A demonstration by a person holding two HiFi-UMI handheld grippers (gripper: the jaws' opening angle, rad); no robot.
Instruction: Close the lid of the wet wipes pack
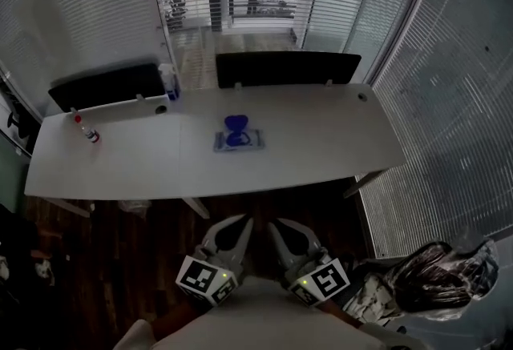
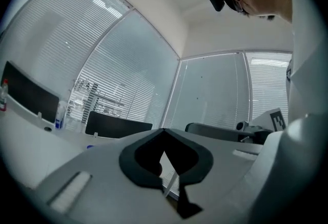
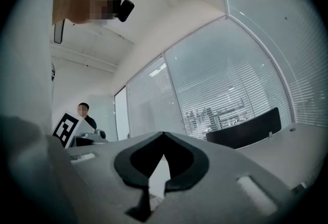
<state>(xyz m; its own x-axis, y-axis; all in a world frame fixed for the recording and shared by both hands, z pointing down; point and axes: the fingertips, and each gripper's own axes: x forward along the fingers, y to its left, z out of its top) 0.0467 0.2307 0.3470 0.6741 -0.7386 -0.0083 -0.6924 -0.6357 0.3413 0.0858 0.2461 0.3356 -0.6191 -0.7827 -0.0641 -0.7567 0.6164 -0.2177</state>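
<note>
- The wet wipes pack point(image 1: 239, 140) lies in the middle of the white tabletop point(image 1: 321, 140), well apart from both tongs. Its blue lid point(image 1: 235, 126) seems to stand open.
- The left tongs point(image 1: 243, 228) and the right tongs point(image 1: 276, 230) are low, near the person's body, both pressed together and empty.
- Closed tongs suit this step: reach over, push the lid's free edge down, then press it flat.
- The pack looks light, so the other tongs should steady it.

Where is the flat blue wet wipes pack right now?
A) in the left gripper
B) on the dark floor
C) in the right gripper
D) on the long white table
D: the flat blue wet wipes pack lies on the long white table, well beyond the left gripper and right gripper.
</note>
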